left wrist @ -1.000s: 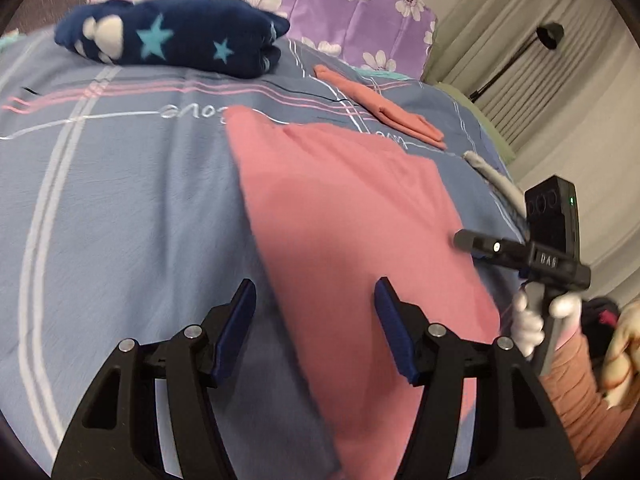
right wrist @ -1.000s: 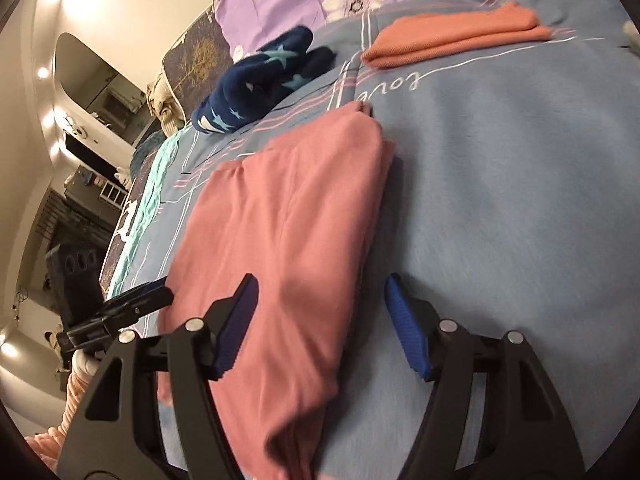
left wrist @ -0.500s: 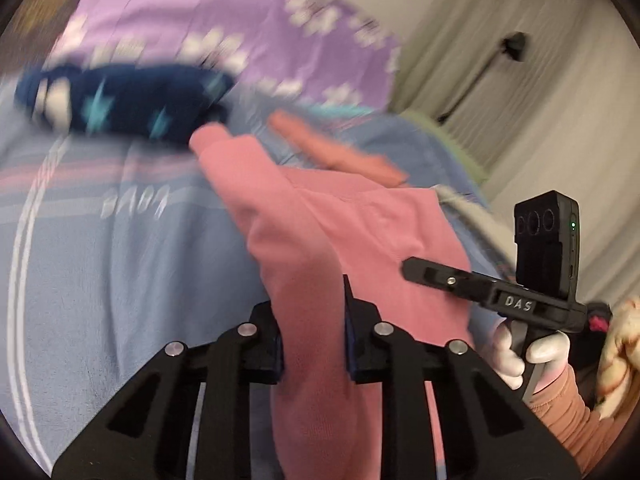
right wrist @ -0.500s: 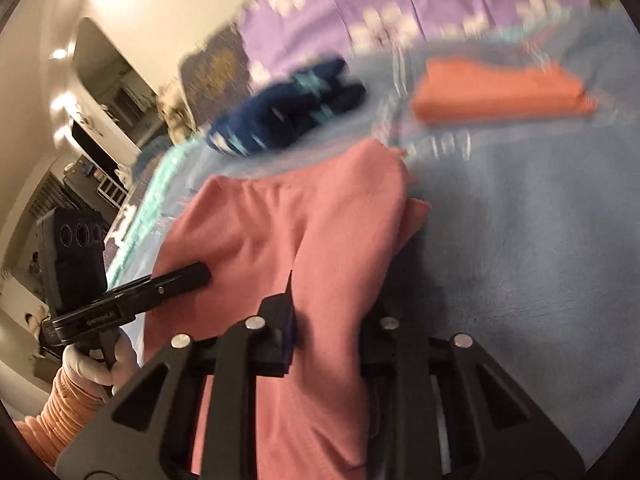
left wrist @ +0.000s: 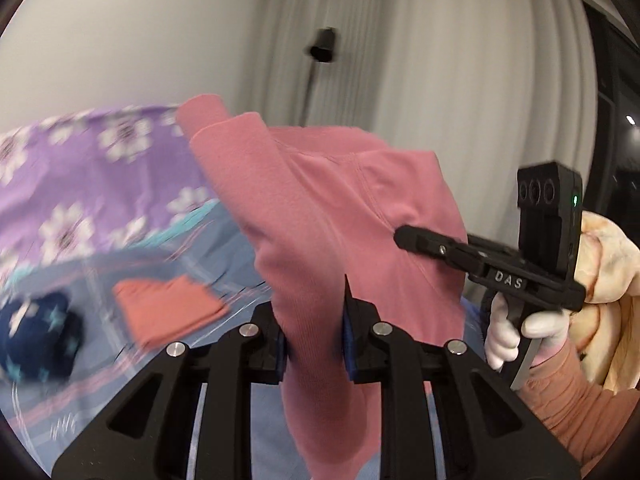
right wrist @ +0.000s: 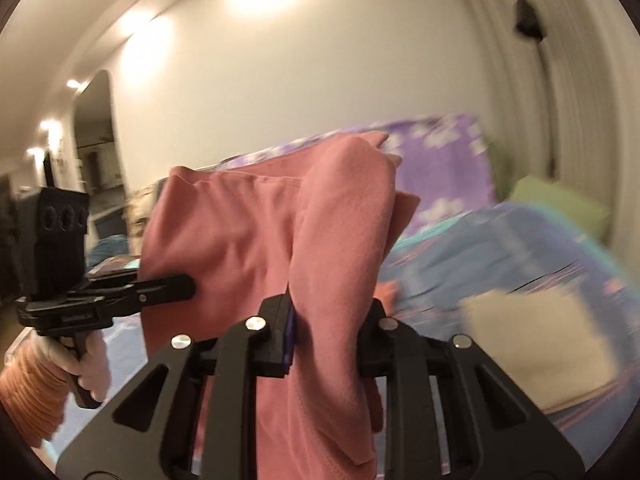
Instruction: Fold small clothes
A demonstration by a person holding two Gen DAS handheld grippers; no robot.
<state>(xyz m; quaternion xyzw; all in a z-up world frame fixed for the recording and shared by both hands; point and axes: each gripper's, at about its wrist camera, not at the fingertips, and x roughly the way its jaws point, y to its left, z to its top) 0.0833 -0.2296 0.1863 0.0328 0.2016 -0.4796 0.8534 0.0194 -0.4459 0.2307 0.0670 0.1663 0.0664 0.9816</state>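
Only in the left wrist view are a folded orange cloth (left wrist: 168, 310) and a dark blue star-patterned bundle (left wrist: 36, 342) seen, lying on the blue bedspread (left wrist: 120, 380) left of and beyond the fingers, with a gloved hand (left wrist: 516, 330) gripping the right gripper (left wrist: 416, 238) at the right. Only in the right wrist view are a folded cream cloth (right wrist: 536, 344) on the bed to the right of the fingers, a green pillow (right wrist: 560, 204) further back, and lit wall lamps seen. In both views the pink garment (left wrist: 320, 216) is lifted clear of the bed. The left gripper (left wrist: 314, 340) is closed on a fold of it, the cloth being pinched between the blue pads and draped up and away beyond the fingers, with more hanging below them. The right gripper's jaws are likewise clamped on another fold of the pink garment (right wrist: 256, 240), which is stretched leftward from those fingers to the left gripper (right wrist: 188, 284), whose tip is pressed into the cloth.
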